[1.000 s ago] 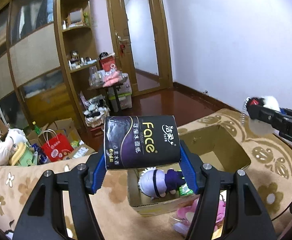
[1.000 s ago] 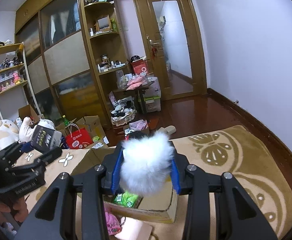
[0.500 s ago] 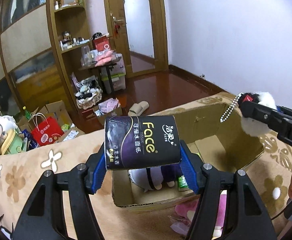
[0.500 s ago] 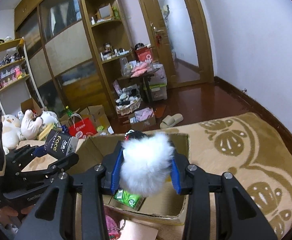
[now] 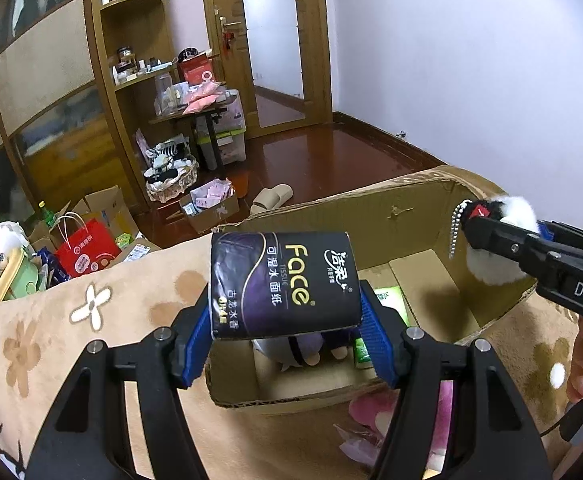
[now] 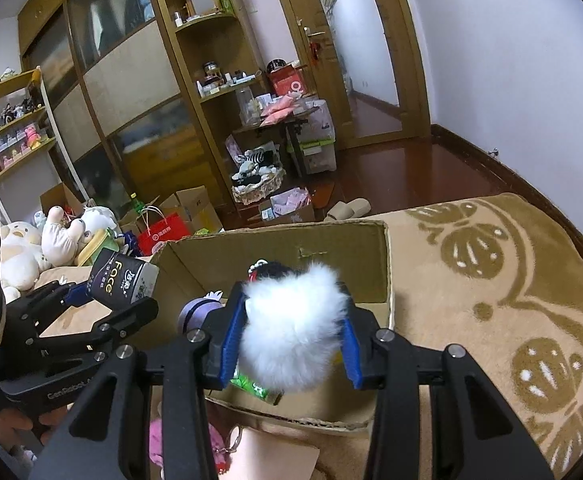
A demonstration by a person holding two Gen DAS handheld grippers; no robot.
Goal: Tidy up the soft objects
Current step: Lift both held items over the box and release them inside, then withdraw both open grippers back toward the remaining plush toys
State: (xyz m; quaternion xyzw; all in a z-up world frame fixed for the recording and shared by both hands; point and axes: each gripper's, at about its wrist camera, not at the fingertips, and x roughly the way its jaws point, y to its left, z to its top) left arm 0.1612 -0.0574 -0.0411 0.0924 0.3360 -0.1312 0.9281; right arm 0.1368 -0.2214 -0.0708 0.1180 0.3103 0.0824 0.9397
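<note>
Carrying step, near its end: two soft items held above an open brown corrugated cardboard box (image 5: 407, 216), release not yet made.

Black, glossy plastic-wrapped pack of "Face" tissue (image 5: 285, 284), a soft rounded block, clamped across its ends by the blue-padded fingers (image 5: 199, 336) of the left gripper (image 5: 285, 330); held level over the near-left part of the box, not touching the cardboard. White fluffy pompom charm (image 6: 293, 326), round and long-furred, with a dark top, red tag and a short silver ball chain (image 5: 455, 232), pinched between the blue pads of the right gripper (image 6: 291, 342); poised over the right side of the box.

Inside the box: plush doll with pale hair and purple clothing (image 5: 303, 350), green-printed packet (image 5: 389, 300), bare cardboard floor toward the far right. Just outside the near wall: pink plush item (image 5: 375, 420), partly hidden by the gripper.

Beneath: beige, short-piled blanket with brown flower and butterfly motifs (image 6: 491, 280), likely a bed or sofa surface, so a yielding base under the box.

Next move, as judged: lowering each item past the rim onto free floor, then parting the fingers; pack compressible, pompom light and liable to cling to the pads.
</note>
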